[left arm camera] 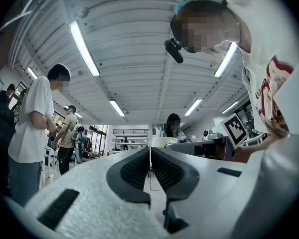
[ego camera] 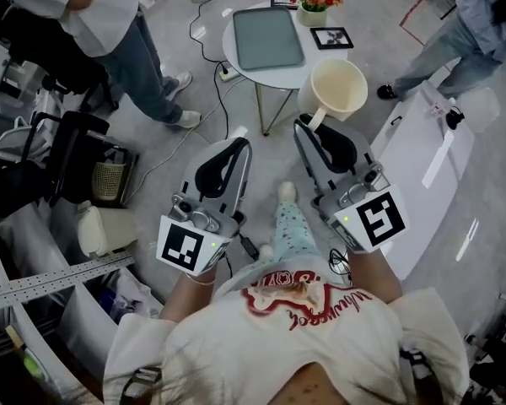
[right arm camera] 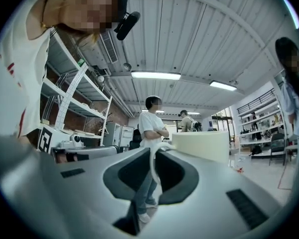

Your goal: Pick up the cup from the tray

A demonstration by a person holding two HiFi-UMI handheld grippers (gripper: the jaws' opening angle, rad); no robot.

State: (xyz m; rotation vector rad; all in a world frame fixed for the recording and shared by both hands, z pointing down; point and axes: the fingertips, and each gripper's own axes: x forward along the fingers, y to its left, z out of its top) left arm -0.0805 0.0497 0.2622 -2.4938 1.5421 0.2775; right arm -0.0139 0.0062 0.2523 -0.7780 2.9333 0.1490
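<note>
A cream cup hangs in the air, held by its handle in my right gripper, which is shut on it. In the right gripper view the thin white handle runs between the jaws and the cup body sits just past the tips. The grey-green tray lies bare on the round white table below and beyond the cup. My left gripper is raised beside the right one; its jaws meet with nothing between them. The cup's rim shows past them.
A flower pot and a framed picture stand on the round table behind the tray. A long white table is at the right. A black chair, a basket and metal shelving are at the left. People stand around; a cable crosses the floor.
</note>
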